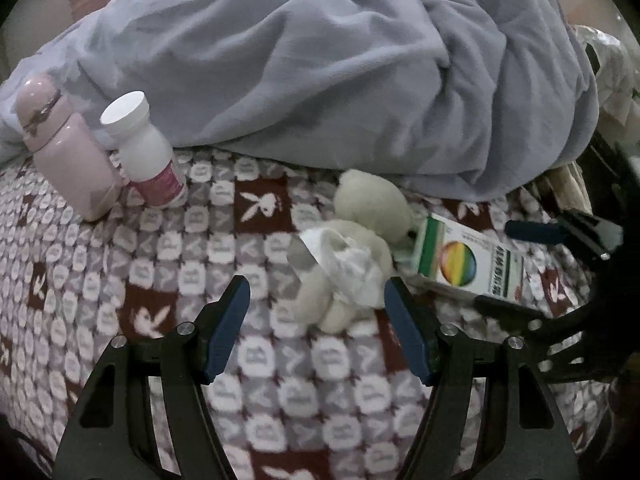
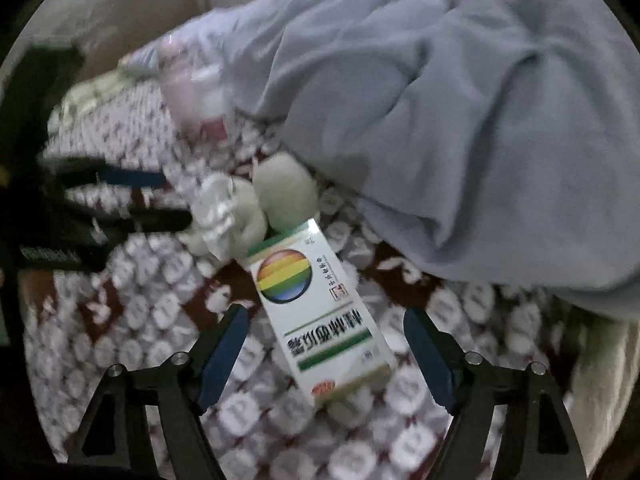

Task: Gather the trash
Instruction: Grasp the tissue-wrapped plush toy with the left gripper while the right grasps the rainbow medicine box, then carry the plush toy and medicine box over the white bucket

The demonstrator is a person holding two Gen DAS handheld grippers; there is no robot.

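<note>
A crumpled white tissue (image 1: 348,260) lies on a small cream plush toy (image 1: 372,204) on the patterned bed cover. My left gripper (image 1: 316,296) is open, its fingertips on either side of the toy's near end, just short of the tissue. A white and green medicine box (image 2: 316,312) with a rainbow circle lies flat on the cover; it also shows in the left wrist view (image 1: 468,260). My right gripper (image 2: 326,324) is open with the box between its fingers, not touching. The tissue (image 2: 218,208) and toy (image 2: 286,192) lie beyond the box.
A pink bottle (image 1: 64,148) and a white pill bottle (image 1: 146,152) stand at the left on the cover. A bunched grey-blue duvet (image 1: 320,60) fills the back. The patterned bed cover (image 1: 120,280) spreads in front. The right gripper's fingers (image 1: 560,232) show at the right.
</note>
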